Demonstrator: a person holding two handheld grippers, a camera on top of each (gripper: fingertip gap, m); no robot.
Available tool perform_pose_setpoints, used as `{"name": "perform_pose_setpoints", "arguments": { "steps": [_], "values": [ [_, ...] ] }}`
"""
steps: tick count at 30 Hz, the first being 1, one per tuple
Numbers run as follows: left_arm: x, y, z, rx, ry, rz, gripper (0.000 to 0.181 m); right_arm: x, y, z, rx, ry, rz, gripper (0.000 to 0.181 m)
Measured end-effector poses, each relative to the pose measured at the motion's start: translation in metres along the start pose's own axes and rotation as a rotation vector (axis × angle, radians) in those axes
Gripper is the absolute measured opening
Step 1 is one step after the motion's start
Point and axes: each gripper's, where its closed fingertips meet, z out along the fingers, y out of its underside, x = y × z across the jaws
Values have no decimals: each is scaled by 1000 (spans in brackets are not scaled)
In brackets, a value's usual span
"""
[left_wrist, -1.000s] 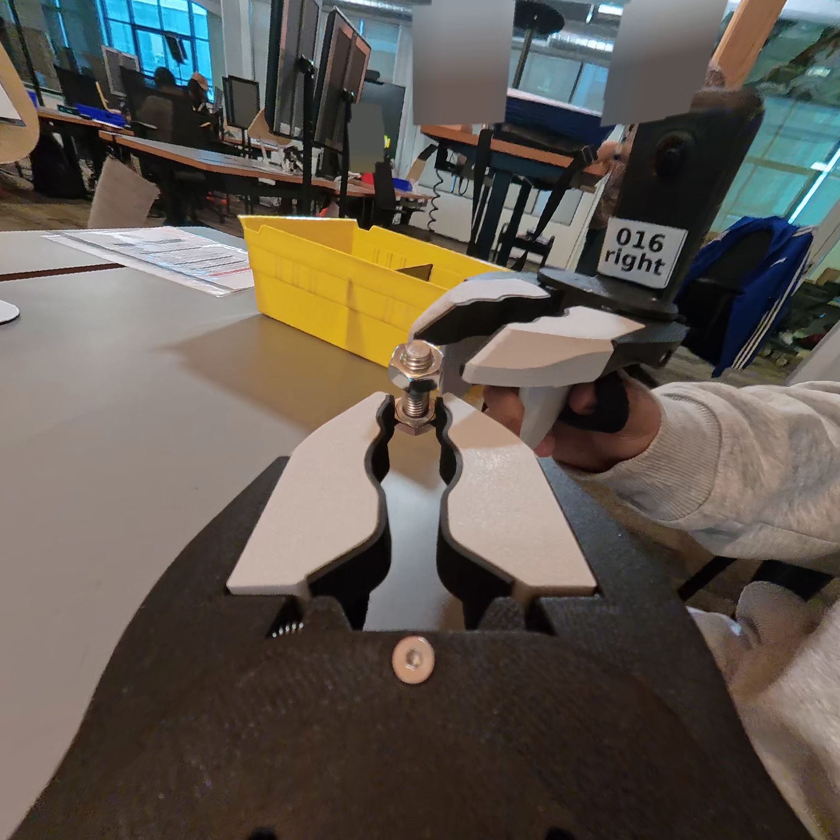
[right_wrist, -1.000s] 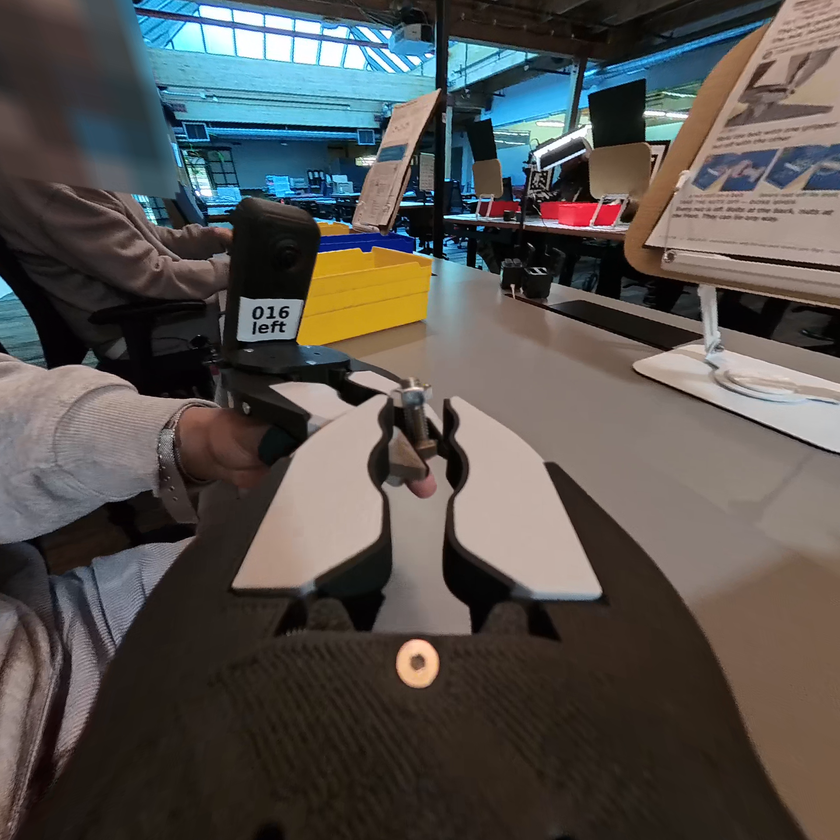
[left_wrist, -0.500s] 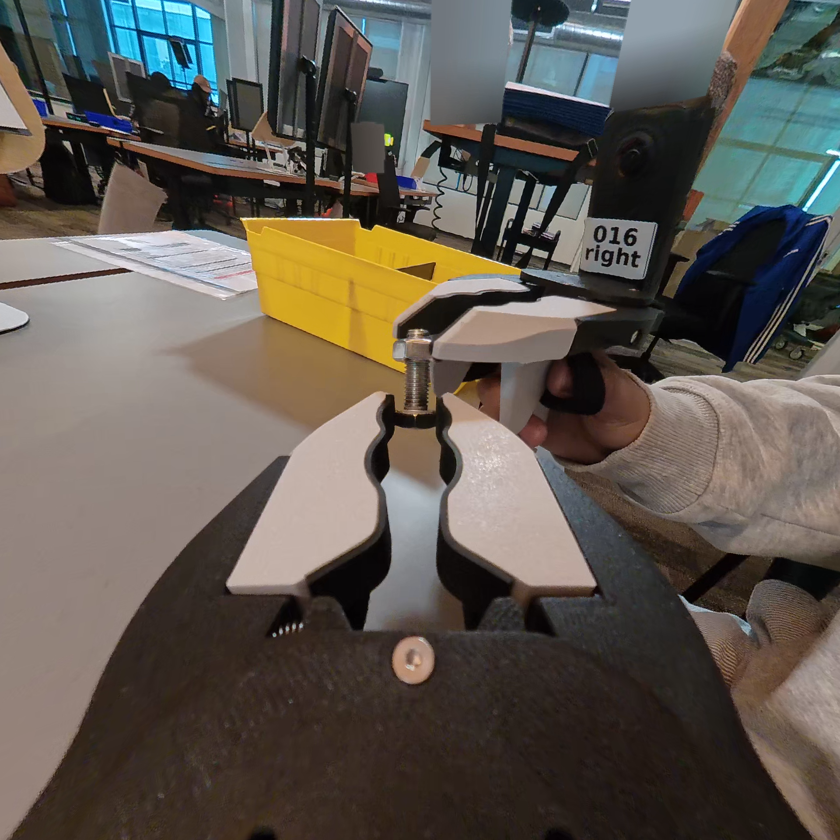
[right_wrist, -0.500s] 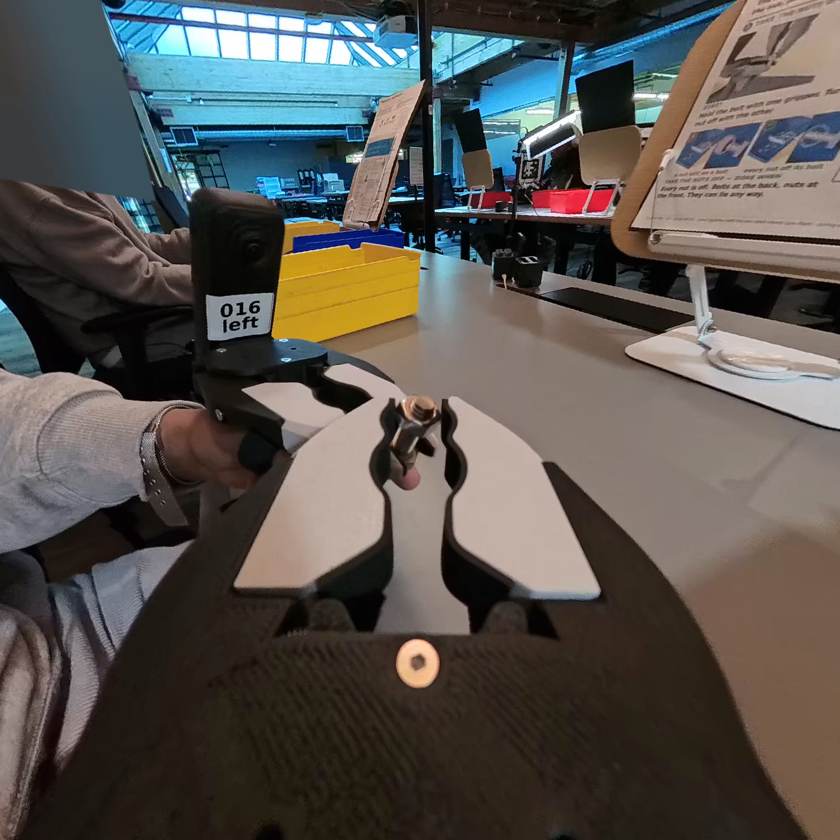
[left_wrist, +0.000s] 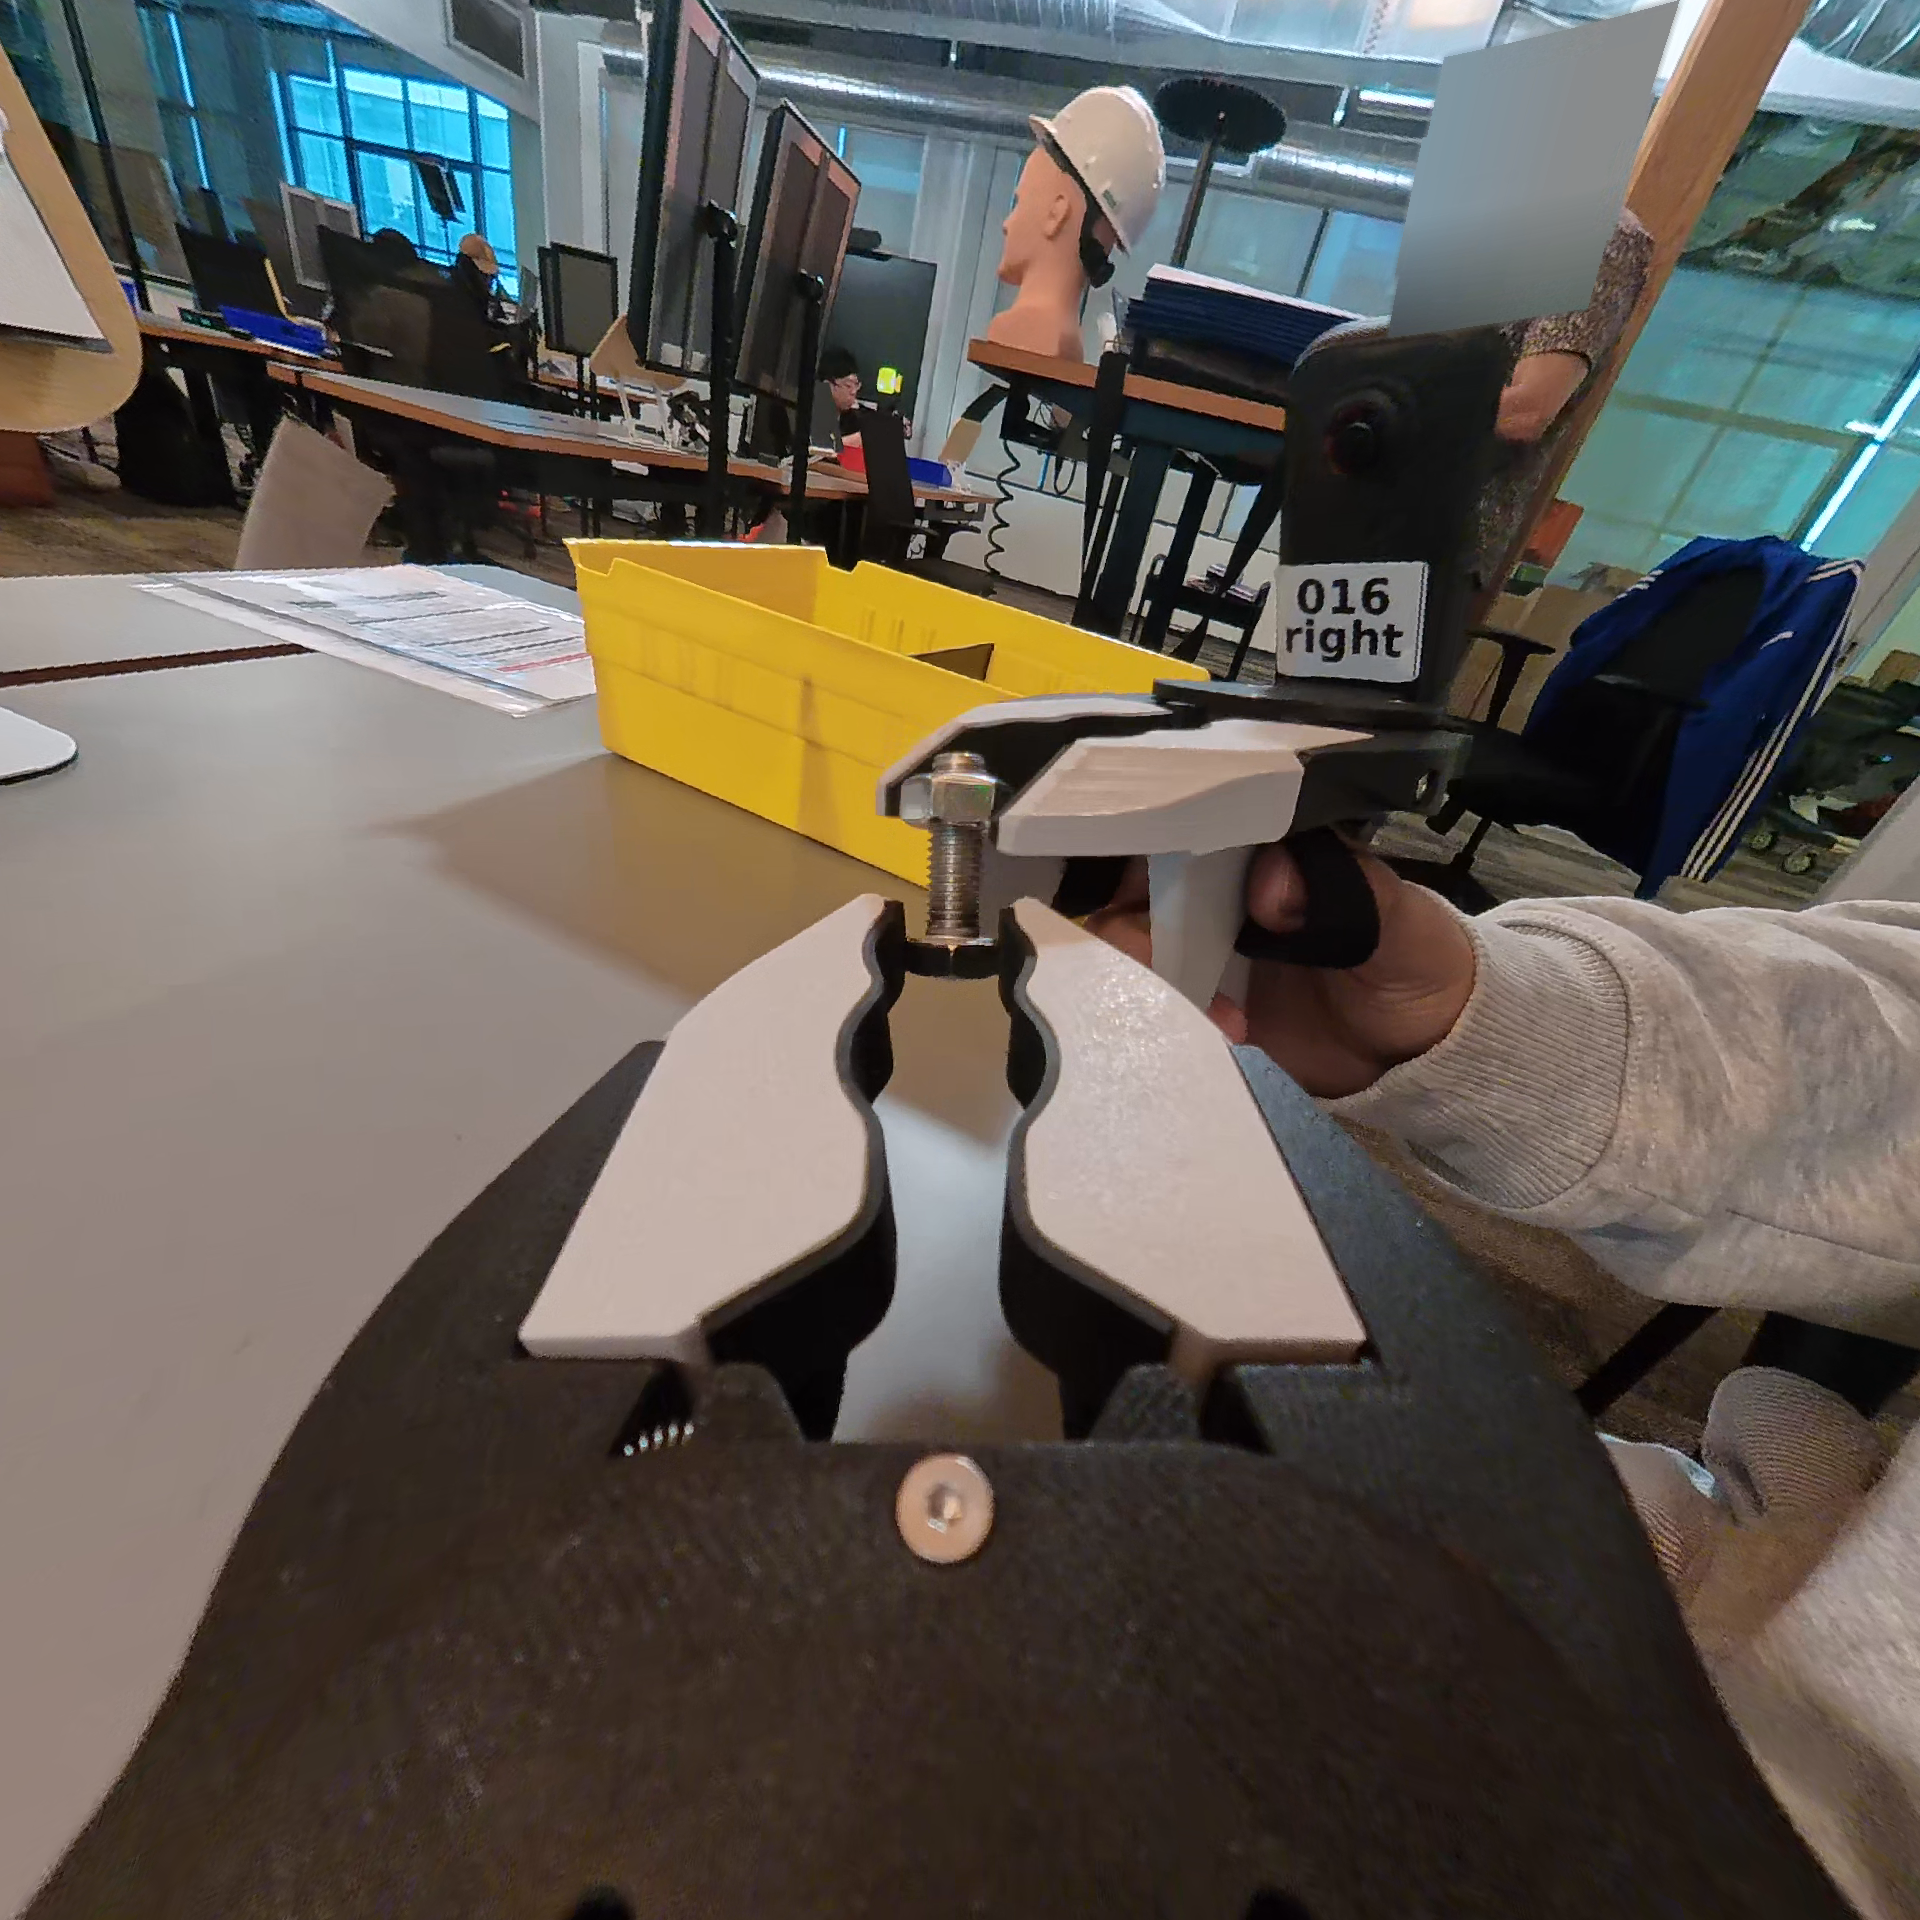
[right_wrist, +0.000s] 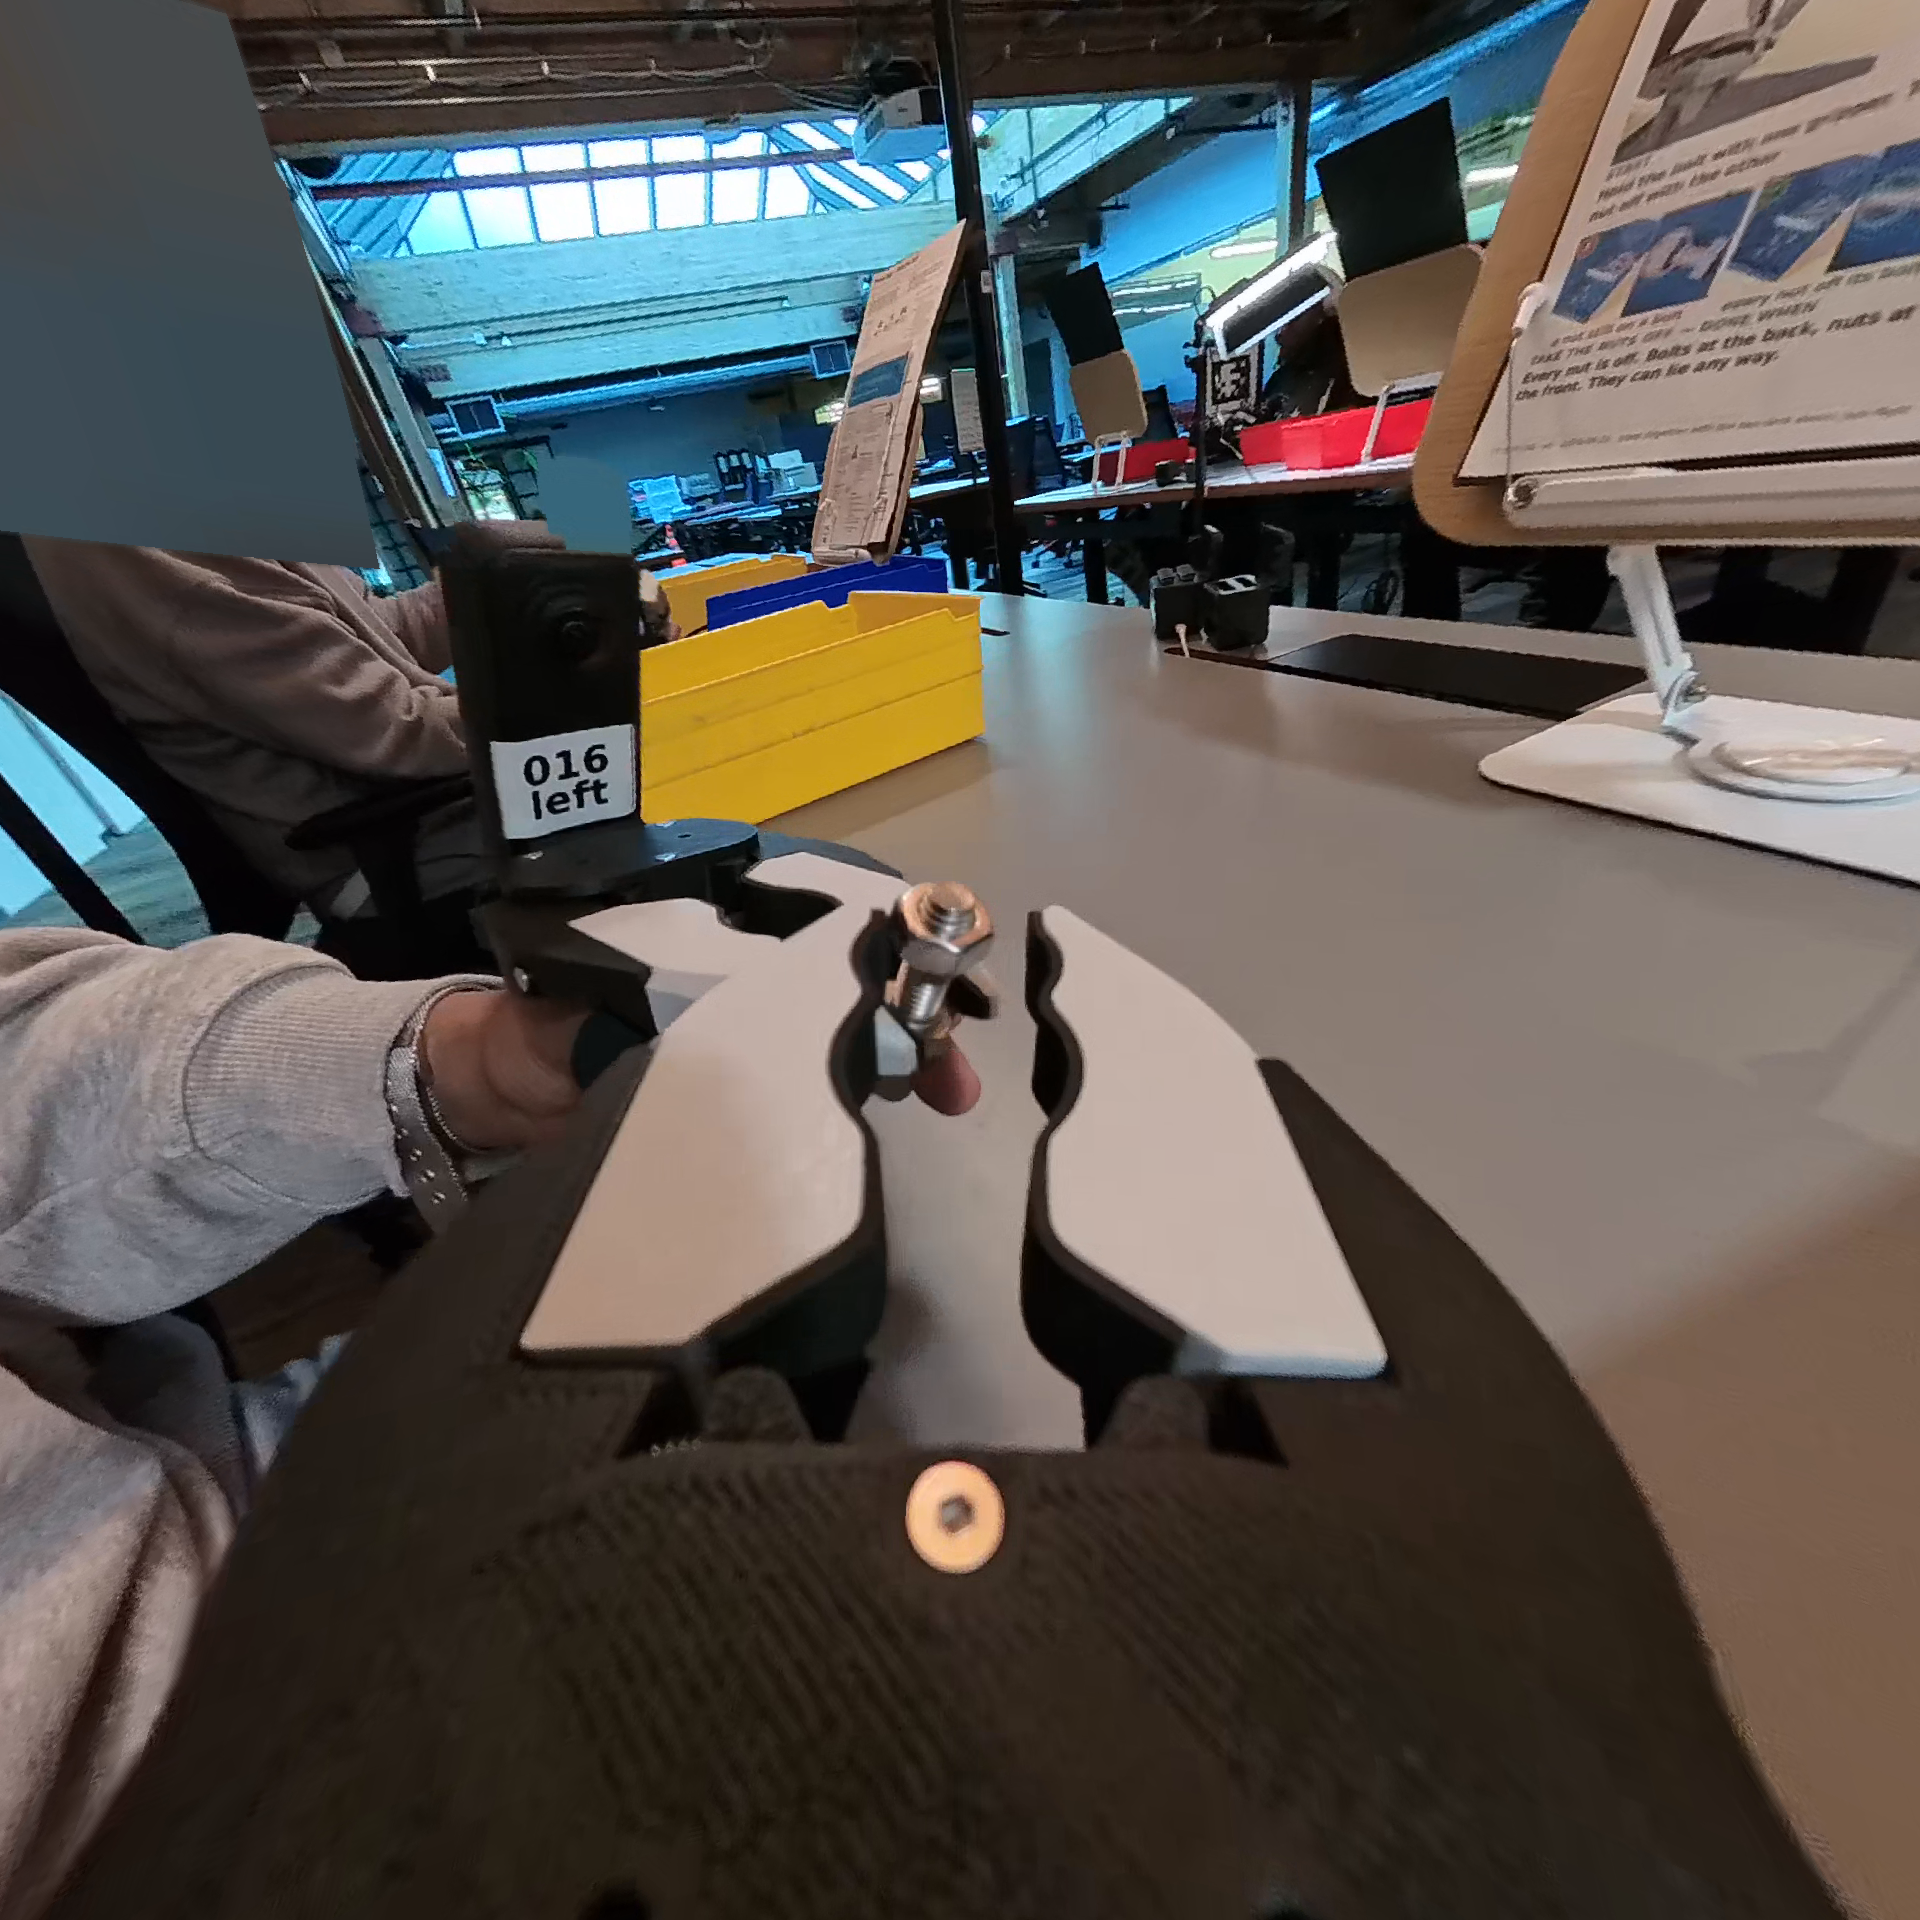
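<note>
A steel bolt stands upright with a hex nut near its top. My left gripper is shut on the bolt's head at the bottom and holds it above the grey table. My right gripper reaches in from the right at the nut's level. Its jaws sit around the nut with a thin gap on each side, so it is open. A hand holds the right gripper and a fingertip shows under the bolt.
A yellow bin stands on the table just behind the grippers and also shows in the right wrist view. A document stand with a white base is at the right. A laminated sheet lies beyond. A seated person is at the left. Less than 4 cm separates the two grippers' tips.
The right gripper has levelled out and its jaws have widened slightly around the nut. More thread shows between nut and bolt head. The left gripper keeps its hold on the bolt.
</note>
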Motion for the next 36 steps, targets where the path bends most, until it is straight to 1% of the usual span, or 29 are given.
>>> {"name": "perform_pose_setpoints", "arguments": {
  "steps": [4, 12, 20, 26, 31, 33, 36],
  "values": [
    [2, 1, 1, -8, 7, 8, 17, -3, 1, 1, -4, -15, 12, 20],
    [5, 3, 2, -25, 3, 29, 17, -7, -2, 2, 5, -28, -20, 19],
    [4, 0, 2, -3, -4, 29, 17, -8, -3, 1, 11, -31, -22, 19],
    [-1, -3, -1, 17, -16, 8, 17, -5, -6, -1, 28, -25, -24, 22],
    [-3, -7, -2, 35, -18, -13, 17, 1, -6, -3, 27, 4, -18, 19],
    [-3, -7, -3, 37, -19, -13, 17, 6, -6, -4, 20, 29, -19, 15],
    [-3, -7, -3, 38, -19, -14, 17, 3, -7, -5, 28, 12, -23, 17]
  ]
}}
